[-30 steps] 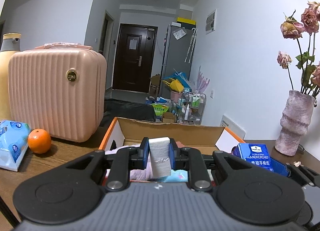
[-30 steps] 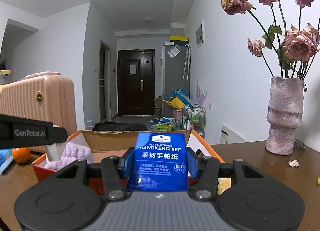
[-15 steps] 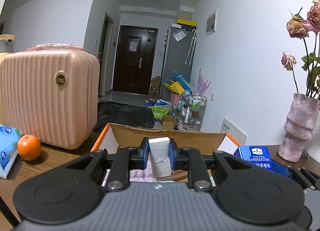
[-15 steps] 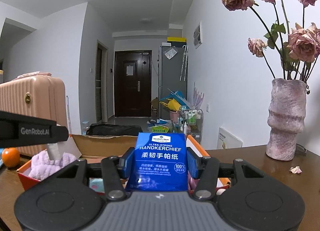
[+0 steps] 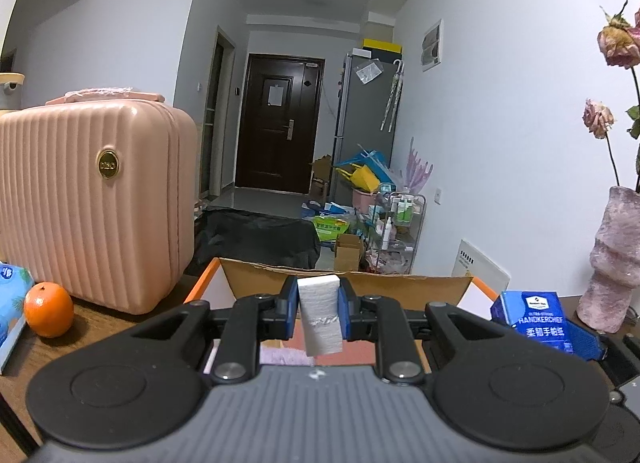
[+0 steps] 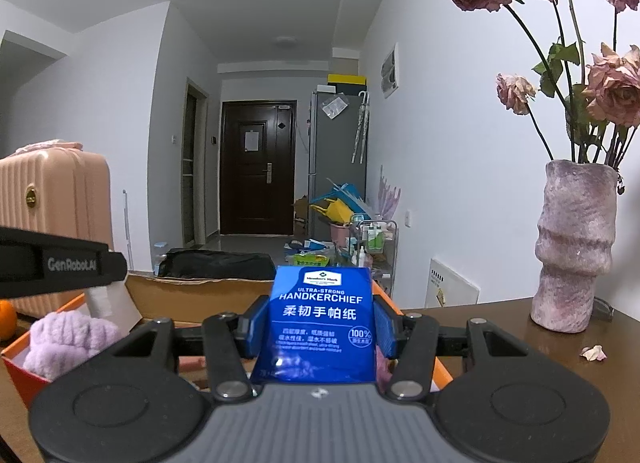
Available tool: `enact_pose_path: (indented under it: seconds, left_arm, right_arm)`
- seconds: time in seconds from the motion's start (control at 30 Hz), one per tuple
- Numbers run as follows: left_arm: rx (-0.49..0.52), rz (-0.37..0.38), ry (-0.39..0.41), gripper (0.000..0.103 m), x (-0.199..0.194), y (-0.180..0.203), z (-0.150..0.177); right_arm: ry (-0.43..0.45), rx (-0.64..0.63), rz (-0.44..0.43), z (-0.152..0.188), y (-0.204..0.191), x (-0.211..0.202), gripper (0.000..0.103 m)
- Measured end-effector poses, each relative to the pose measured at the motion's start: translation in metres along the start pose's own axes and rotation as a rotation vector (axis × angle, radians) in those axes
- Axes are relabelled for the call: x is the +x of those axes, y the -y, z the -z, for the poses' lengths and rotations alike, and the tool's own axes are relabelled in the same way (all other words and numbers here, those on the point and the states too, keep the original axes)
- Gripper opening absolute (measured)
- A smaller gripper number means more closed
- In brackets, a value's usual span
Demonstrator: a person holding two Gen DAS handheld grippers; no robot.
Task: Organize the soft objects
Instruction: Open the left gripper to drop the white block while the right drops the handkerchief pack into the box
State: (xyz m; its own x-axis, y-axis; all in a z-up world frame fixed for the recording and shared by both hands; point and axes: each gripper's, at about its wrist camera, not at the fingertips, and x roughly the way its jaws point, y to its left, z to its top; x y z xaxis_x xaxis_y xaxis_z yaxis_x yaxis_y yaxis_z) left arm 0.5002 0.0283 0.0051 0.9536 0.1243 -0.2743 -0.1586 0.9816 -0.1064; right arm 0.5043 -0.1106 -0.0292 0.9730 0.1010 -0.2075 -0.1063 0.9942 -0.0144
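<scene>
Left of the cardboard box (image 5: 344,287), an orange (image 5: 49,315) and a pink suitcase (image 5: 92,203) were seen on the surface (image 5: 104,327). Above the box's near side, the left tool (image 5: 319,303) was closed narrowly on a white folded tissue pad (image 5: 320,315), held upright by its middle. The pad was judged light, soft and easily crushed. Inside the box, at its left end, a lilac fluffy cloth (image 6: 68,339) was lying. Further right, over the box's right part, the right tool (image 6: 318,323) was clamped on a blue handkerchief pack (image 6: 320,323), gripped across its flat sides. Its film wrap was judged slippery and yielding. Right of the box, a vase (image 6: 576,243) of dried roses stood apart.
</scene>
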Motion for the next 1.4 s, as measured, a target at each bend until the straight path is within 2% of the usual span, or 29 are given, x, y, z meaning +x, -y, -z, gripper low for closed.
enact_pose_path:
  seconds: [0.43,1.0,1.03,1.1,1.17,1.2,1.27,1.3,1.4]
  left_arm:
    - [0.015,-0.019,0.000,0.020,0.024,0.003,-0.002]
    - [0.009,-0.035,-0.023,0.023,0.033,-0.002,-0.001]
    - [0.002,-0.034,-0.028,0.030,0.034,-0.003,-0.001]
    - [-0.020,-0.032,-0.037,0.041,0.035,-0.007,-0.003]
    - [-0.032,-0.046,-0.029,0.063,0.033,-0.009,-0.003]
    - [-0.031,-0.056,-0.018,0.070,0.031,-0.009,-0.003]
    - [-0.036,-0.076,-0.002,0.099,0.028,-0.009,-0.003]
    - [-0.039,-0.093,0.012,0.103,0.026,-0.009,-0.003]
    - [-0.041,-0.102,0.026,0.103,0.023,-0.009,-0.003]
  right_arm:
    - [-0.024,-0.007,0.021,-0.003,-0.001,0.023,0.052]
    - [-0.071,-0.004,0.011,-0.005,0.002,0.036,0.053]
    - [-0.073,-0.002,0.010,-0.005,0.003,0.036,0.055]
    - [-0.069,0.001,0.011,-0.005,0.004,0.035,0.072]
    - [-0.058,0.006,0.019,-0.005,0.005,0.033,0.085]
    - [-0.052,0.009,0.018,-0.005,0.006,0.032,0.090]
    - [-0.046,0.017,0.012,-0.005,0.007,0.030,0.097]
    - [-0.045,0.020,0.013,-0.005,0.008,0.030,0.101]
    - [-0.046,0.026,0.018,-0.004,0.009,0.029,0.103]
